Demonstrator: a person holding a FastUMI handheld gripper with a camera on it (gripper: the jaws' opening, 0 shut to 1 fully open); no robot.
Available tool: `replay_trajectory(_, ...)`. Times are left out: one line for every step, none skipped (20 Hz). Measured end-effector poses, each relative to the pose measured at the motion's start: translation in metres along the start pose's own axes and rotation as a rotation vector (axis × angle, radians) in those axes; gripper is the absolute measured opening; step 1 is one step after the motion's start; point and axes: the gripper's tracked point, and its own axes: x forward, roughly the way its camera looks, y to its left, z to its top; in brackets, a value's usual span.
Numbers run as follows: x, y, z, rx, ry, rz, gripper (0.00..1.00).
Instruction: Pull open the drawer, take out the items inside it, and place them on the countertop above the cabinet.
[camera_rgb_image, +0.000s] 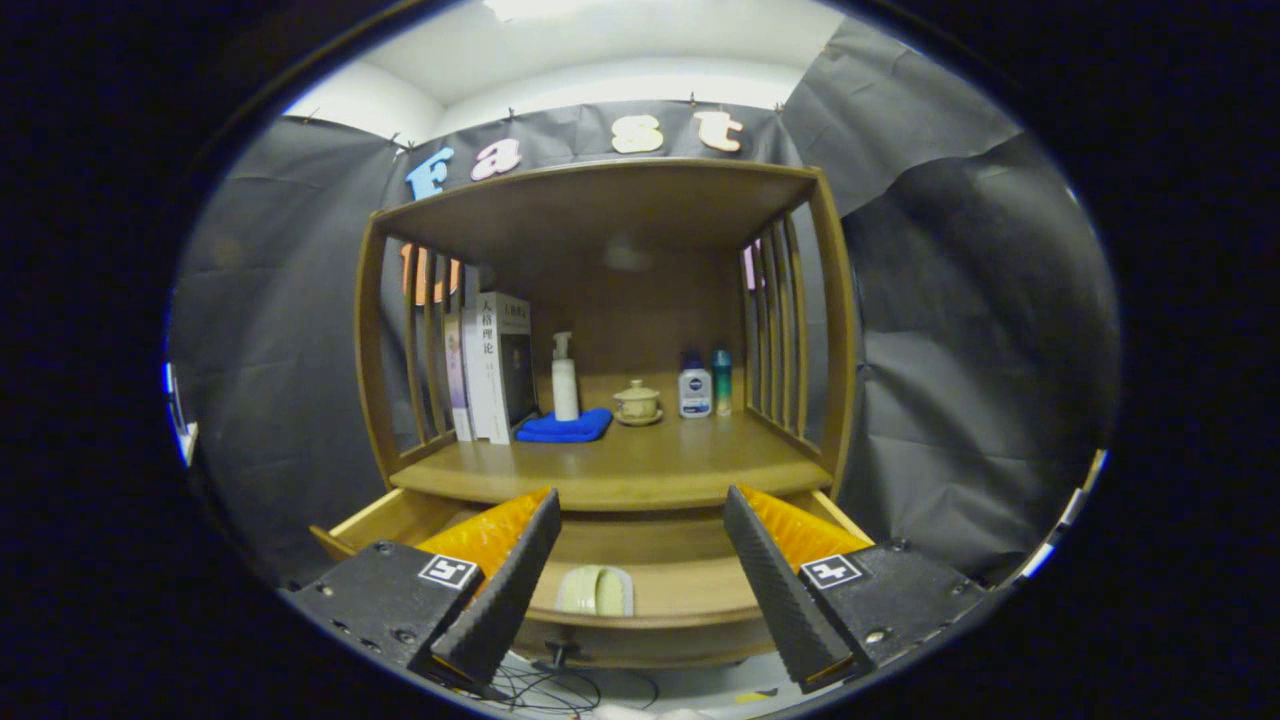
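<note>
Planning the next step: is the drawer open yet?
Open: the drawer juts out under the countertop, a pale item inside, between the open tongs.

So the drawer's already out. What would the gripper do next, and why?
Probably dip down and forward toward the pale green item lying in the open drawer. The gripper hangs open above the drawer with nothing between its fingers, and that item sits between them, near the drawer's front. The countertop, where it must go, has bare space in front.
</note>
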Motion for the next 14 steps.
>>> replay_trajectory(0.013,0.002,0.004,-0.006,0.045,0.000,1.00)
replay_trajectory(0.028,0.010,0.007,-0.015,0.089,0.017,1.00)
replay_trajectory(0.043,0.017,0.004,-0.020,0.141,0.031,1.00)
replay_trajectory(0.054,0.021,-0.002,-0.022,0.215,0.030,1.00)
replay_trajectory(0.064,0.029,-0.013,-0.037,0.292,0.050,1.00)
replay_trajectory(0.075,0.039,-0.020,-0.043,0.341,0.070,1.00)
replay_trajectory(0.085,0.043,-0.031,-0.057,0.404,0.071,1.00)
replay_trajectory(0.087,0.043,-0.042,-0.069,0.486,0.071,1.00)
replay_trajectory(0.090,0.048,-0.055,-0.068,0.561,0.083,0.96)
replay_trajectory(0.094,0.051,-0.070,-0.045,0.616,0.081,0.93)
replay_trajectory(0.093,0.049,-0.084,-0.038,0.671,0.075,0.92)
replay_trajectory(0.092,0.050,-0.097,-0.039,0.741,0.074,0.89)
replay_trajectory(0.090,0.052,-0.107,-0.031,0.789,0.067,0.87)
replay_trajectory(0.089,0.054,-0.119,-0.040,0.839,0.065,0.85)
